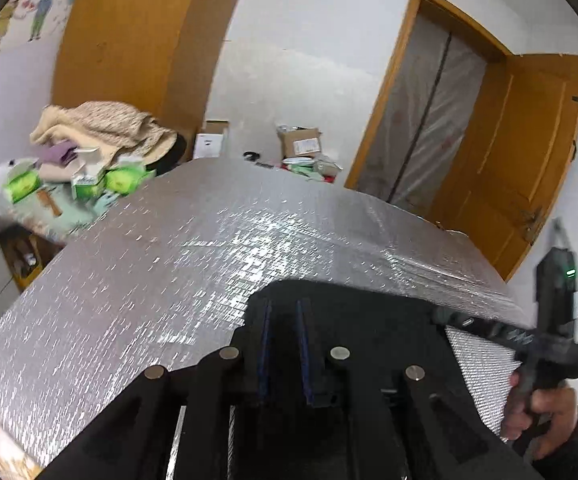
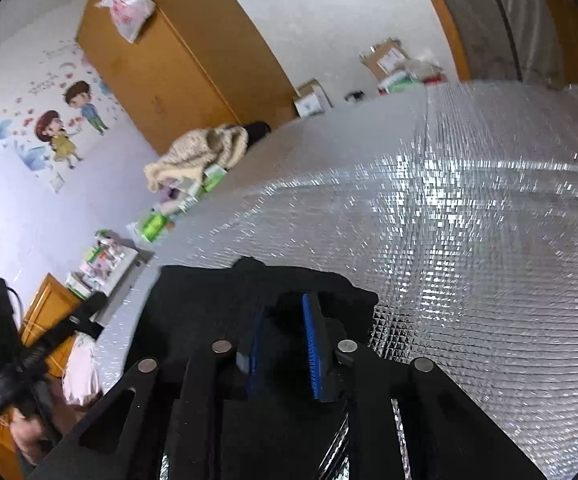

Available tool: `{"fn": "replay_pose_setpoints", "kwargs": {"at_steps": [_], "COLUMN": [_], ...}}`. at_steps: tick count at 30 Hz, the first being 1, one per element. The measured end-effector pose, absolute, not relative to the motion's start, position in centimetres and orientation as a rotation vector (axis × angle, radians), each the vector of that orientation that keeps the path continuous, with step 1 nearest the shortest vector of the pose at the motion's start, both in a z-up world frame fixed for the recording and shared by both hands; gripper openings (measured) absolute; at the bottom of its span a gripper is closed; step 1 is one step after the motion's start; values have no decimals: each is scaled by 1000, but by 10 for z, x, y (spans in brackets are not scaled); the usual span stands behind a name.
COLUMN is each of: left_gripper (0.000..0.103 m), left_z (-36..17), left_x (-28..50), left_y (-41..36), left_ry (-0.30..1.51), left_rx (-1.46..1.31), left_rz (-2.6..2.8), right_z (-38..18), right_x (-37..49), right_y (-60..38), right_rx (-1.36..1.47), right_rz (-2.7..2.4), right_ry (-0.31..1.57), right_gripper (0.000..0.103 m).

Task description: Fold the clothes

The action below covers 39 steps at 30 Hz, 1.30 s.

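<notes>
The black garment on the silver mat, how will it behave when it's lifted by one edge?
The black garment will probably flop and drape; its edge already bunches by the right gripper. It looks thin, so likely light. It may slide easily across the shiny silver mat.

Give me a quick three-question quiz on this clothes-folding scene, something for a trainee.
1. True or false: the black garment lies on a silver foil mat.
2. In the left wrist view, what stands open at the right? A. a fridge B. a wooden door C. a window
3. Fill in: the pads on the right gripper are ___ in colour.

Key: 1 true; 2 B; 3 blue.
</notes>
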<state>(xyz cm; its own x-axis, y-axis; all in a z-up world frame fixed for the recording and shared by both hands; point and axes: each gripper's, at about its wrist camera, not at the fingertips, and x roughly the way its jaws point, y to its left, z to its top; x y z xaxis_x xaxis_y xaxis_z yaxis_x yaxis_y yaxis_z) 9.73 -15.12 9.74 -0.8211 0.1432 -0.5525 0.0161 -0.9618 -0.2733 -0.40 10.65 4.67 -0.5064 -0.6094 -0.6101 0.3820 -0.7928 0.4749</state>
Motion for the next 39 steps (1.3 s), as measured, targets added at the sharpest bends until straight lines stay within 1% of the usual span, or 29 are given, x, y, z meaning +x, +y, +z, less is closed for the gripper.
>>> {"fn": "replay_pose_setpoints", "kwargs": {"at_steps": [3, 5, 7, 9, 14, 17, 19, 22, 26, 28, 30, 32, 33, 34, 35, 39], "left_gripper": [13, 13, 13, 13, 13, 13, 13, 13, 13, 13, 12, 12, 12, 12, 13, 21], "left_z": [81, 66, 54, 41, 33, 40, 50, 56, 49, 37, 28, 35, 40, 45, 48, 51], "left_x": [62, 38, 26, 18, 19, 28, 46, 74, 108, 111, 108, 112, 115, 119, 121, 126], "left_y": [-139, -133, -132, -136, -139, -144, -146, -151, -152, -155, -162, -163, -163, -164, -166, -176], "left_ry": [-375, -364, -376, -426, -416, -454, -435, -425, -430, -448, -507, -514, -500, -488, -488, -516], "left_rx": [-1002, -1078, -1135, -1185, -1150, -1124, -1077, -1024, -1033, -1073, -1104, -1075, -1053, -1032, -1023, -1024], "left_rz": [2836, 2788, 2773, 2744, 2738, 2740, 2769, 2781, 2773, 2766, 2746, 2763, 2781, 2796, 2806, 2837], "right_z": [33, 30, 28, 27, 22, 28, 37, 47, 40, 32, 27, 31, 35, 37, 38, 35], "right_x": [-16, -20, -22, -20, -22, -22, -10, 22, 54, 60, 57, 58, 60, 61, 61, 60], "right_y": [106, 108, 108, 106, 101, 108, 115, 122, 120, 118, 120, 124, 127, 131, 135, 152], "right_rx": [1137, 1149, 1159, 1159, 1142, 1158, 1131, 1057, 1041, 1053, 1081, 1081, 1072, 1066, 1065, 1084], "right_rz": [-2280, -2282, -2281, -2287, -2295, -2269, -2274, -2264, -2234, -2233, -2218, -2216, -2220, -2223, -2223, -2213], "right_ry": [-419, -427, -423, -412, -384, -401, -394, -347, -300, -278, -300, -314, -314, -325, -342, -431], "right_gripper": [12, 12, 12, 12, 12, 12, 17, 18, 18, 18, 18, 18, 24, 33, 36, 42]}}
